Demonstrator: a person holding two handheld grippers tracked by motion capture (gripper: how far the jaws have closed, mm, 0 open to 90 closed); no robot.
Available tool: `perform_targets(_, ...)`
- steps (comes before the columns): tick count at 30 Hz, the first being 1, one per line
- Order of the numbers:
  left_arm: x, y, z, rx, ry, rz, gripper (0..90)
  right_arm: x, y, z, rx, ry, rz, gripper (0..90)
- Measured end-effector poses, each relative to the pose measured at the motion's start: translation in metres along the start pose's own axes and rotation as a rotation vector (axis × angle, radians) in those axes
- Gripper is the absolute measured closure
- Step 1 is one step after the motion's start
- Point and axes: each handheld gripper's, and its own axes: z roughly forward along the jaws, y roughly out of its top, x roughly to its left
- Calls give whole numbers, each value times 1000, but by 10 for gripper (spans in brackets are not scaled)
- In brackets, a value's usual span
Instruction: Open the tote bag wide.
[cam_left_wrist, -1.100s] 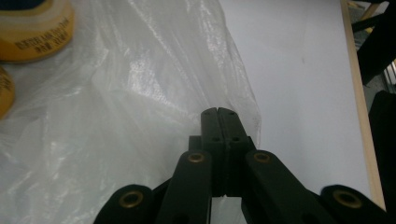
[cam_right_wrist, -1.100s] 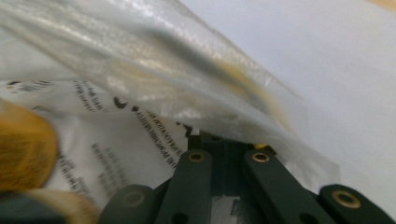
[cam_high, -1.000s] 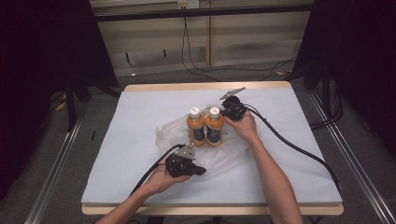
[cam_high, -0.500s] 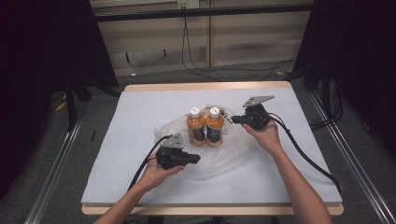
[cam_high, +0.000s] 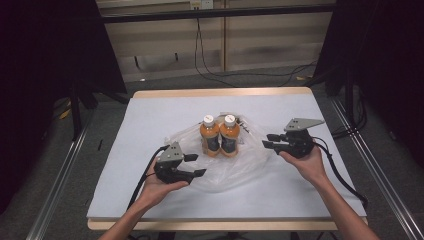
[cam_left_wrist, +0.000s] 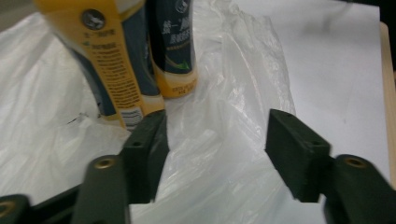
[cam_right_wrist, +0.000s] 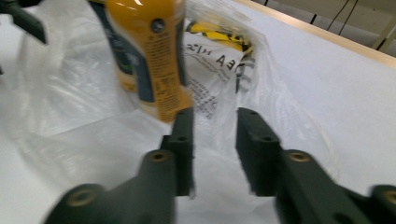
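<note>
"EA" on plastic bag (cam_right_wrist: 219, 60)

**White-topped table with a bag at its middle**

The table (cam_high: 150, 107) has a pale wooden rim and a white sheet over its top. A clear plastic bag (cam_high: 240, 165) lies crumpled directly on the sheet near the middle, spreading toward the near side. Two orange bottles (cam_high: 220, 136) stand upright on the bag, touching side by side, white caps up

Two upright bottles (cam_high: 220, 135) side by side on a plastic bag (cam_high: 235, 165) mid-table (cam_high: 150, 115), between both grippers.
</note>
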Motion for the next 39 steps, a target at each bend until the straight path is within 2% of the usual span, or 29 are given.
perform_targets(1,0,0,0,0,0,0,344,3,-2,-4,-4,-6,1,533)
perform_targets(2,2,-2,-6,-3,30,3,320,5,-5,-8,-15,-1,2,495)
perform_targets(4,4,-6,-12,-8,41,-31,265,10,-9,-16,-31,-4,14,397)
perform_targets(5,6,-8,-15,-8,50,-27,239,12,-12,-20,-34,-11,14,375)
perform_targets(7,7,-12,-21,-7,70,-46,192,15,-17,-28,-42,-28,19,297)
perform_targets(9,9,-17,-27,-19,71,-70,168,17,-23,-35,-47,-56,37,256)
perform_targets(10,10,-20,-31,-27,86,-89,160,18,-26,-39,-48,-68,38,236)
perform_targets(12,11,-25,-38,-35,109,-94,133,18,-32,-47,-54,-97,48,193)
perform_targets(13,11,-25,-38,-35,109,-94,127,18,-32,-47,-54,-97,48,193)
perform_targets(14,13,-30,-47,-44,122,-109,117,18,-39,-55,-55,-115,64,183)
perform_targets(17,14,-38,-59,-55,164,-135,77,18,-52,-67,-78,-127,109,172)
perform_targets(20,14,-49,-67,-51,178,-174,67,20,-64,-78,-81,-146,127,172)
perform_targets(22,13,-53,-72,-43,193,-171,56,20,-71,-85,-89,-162,140,168)
perform_targets(24,11,-58,-76,-54,189,-197,47,22,-78,-91,-98,-174,160,164)
perform_targets(29,9,-72,-85,-61,189,-211,34,29,-91,-103,-116,-206,170,161)
perform_targets(31,8,-75,-89,-63,194,-198,33,32,-92,-108,-136,-218,177,160)
perform_targets(32,6,-75,-92,-70,205,-202,33,34,-92,-109,-143,-221,185,157)
perform_targets(33,6,-76,-93,-79,198,-213,32,35,-93,-110,-145,-226,183,153)
perform_targets(35,4,-80,-98,-71,221,-207,30,35,-95,-111,-132,-246,173,143)
perform_targets(37,4,-82,-99,-63,230,-207,26,33,-97,-109,-129,-238,193,138)
perform_targets(39,7,-85,-99,-44,242,-209,26,32,-97,-106,-112,-243,187,133)
